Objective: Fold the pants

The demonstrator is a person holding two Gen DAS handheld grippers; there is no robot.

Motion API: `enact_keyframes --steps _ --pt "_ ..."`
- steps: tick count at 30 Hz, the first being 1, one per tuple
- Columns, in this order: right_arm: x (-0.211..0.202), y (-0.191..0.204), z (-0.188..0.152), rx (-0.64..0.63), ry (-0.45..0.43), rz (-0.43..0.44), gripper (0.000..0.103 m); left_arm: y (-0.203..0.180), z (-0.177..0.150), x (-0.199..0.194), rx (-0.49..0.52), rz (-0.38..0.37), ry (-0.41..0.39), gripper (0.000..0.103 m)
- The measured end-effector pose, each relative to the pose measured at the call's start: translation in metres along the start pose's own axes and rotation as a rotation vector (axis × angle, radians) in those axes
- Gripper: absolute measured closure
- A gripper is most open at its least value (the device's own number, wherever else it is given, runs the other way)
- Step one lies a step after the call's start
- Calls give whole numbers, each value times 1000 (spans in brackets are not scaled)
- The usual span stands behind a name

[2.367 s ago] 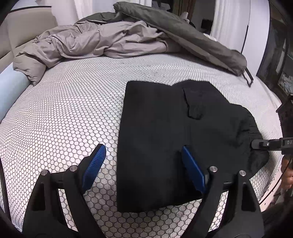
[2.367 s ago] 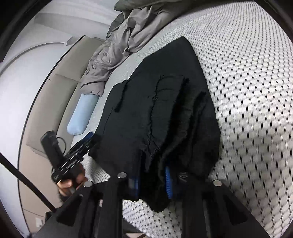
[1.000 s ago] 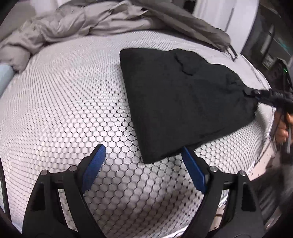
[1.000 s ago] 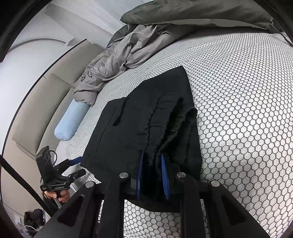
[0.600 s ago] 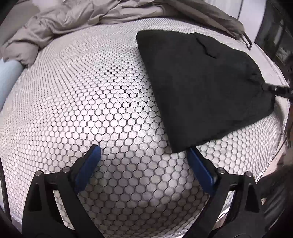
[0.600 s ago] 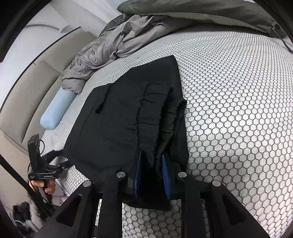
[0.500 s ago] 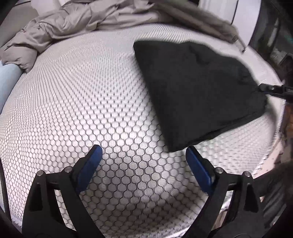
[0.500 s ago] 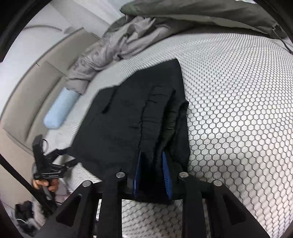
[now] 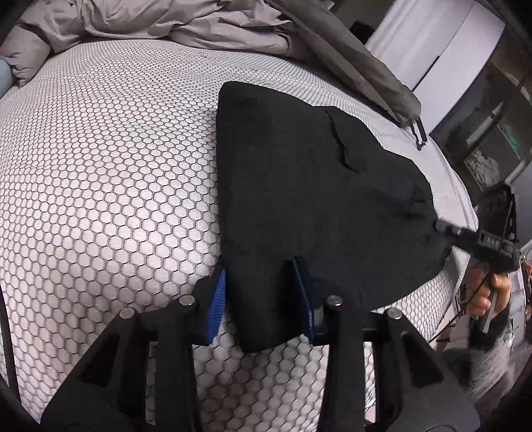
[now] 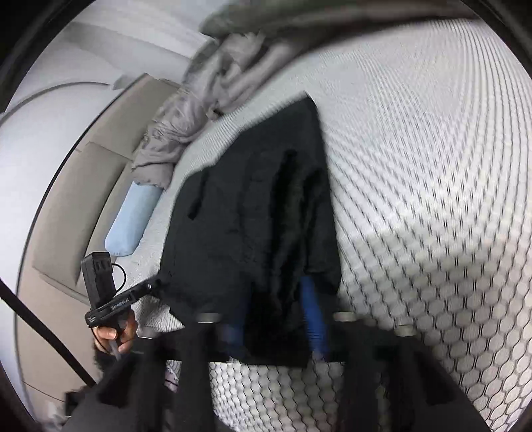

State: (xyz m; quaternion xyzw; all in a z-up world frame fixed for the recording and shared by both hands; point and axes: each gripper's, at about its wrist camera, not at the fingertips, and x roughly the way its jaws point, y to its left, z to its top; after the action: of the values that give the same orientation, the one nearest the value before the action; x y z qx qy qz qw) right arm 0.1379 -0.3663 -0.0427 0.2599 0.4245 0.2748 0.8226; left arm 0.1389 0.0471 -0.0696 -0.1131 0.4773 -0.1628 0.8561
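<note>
I see the folded black pants [image 9: 312, 199] lying on the honeycomb-patterned mattress [image 9: 109, 186], near its edge. My left gripper [image 9: 262, 295] is now pinched on the near corner of the pants; half a second ago its jaws stood spread and clear of the cloth. My right gripper [image 10: 276, 322] stays pinched on the bunched end of the pants, though that view is blurred. A grey duvet [image 9: 186, 23] is heaped beyond. The left gripper's body reads "GenRobot.AI", though I read it with difficulty.
</note>
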Motion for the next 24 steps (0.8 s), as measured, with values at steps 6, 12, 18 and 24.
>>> enact_keyframes --steps 6,12,18,24 --pt "10 12 1 -89 43 -88 84 10 1 4 10 -13 -2 67" --pt "-3 -5 6 -16 41 1 78 6 4 -14 15 72 -47 62" --pt "-7 17 14 -76 -72 -30 76 8 3 -17 16 99 -65 62" --pt "29 7 27 29 -100 -67 75 0 9 3 45 127 -58 60"
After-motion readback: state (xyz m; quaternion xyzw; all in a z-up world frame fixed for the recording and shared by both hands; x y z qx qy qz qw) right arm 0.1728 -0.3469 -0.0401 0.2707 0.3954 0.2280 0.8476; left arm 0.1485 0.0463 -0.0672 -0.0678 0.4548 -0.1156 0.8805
